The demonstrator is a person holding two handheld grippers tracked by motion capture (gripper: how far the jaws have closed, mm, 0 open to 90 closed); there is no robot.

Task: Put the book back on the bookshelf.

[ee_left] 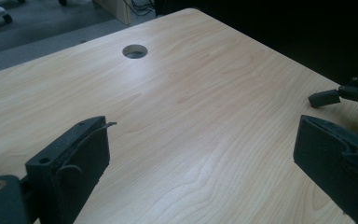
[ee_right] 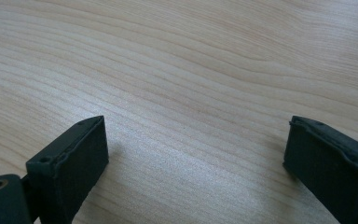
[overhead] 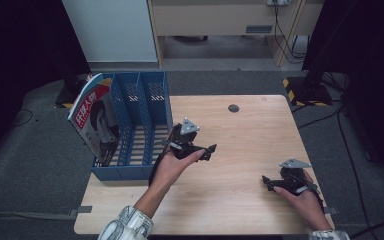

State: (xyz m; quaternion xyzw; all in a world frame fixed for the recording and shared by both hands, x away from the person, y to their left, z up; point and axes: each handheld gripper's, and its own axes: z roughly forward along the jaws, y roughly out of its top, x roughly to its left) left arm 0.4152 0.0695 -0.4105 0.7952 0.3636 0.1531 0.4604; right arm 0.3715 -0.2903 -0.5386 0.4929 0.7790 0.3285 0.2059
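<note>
**One rack, one magazine, two empty grippers**

Two grippers are held over the wooden table (overhead: 240, 135). The left gripper (overhead: 207, 150) is seen just beside the blue file rack (overhead: 140, 125), its jaws spread wide with nothing between them. The right gripper (overhead: 266, 181) is kept near the table's right front edge, well apart from the rack, its jaws likewise spread and empty. One rack is counted, divided into three compartments. One magazine (overhead: 94, 116) is leaned tilted in the leftmost compartment; the other two compartments hold nothing. One round hole (overhead: 233, 108) is seen in the tabletop.
</note>
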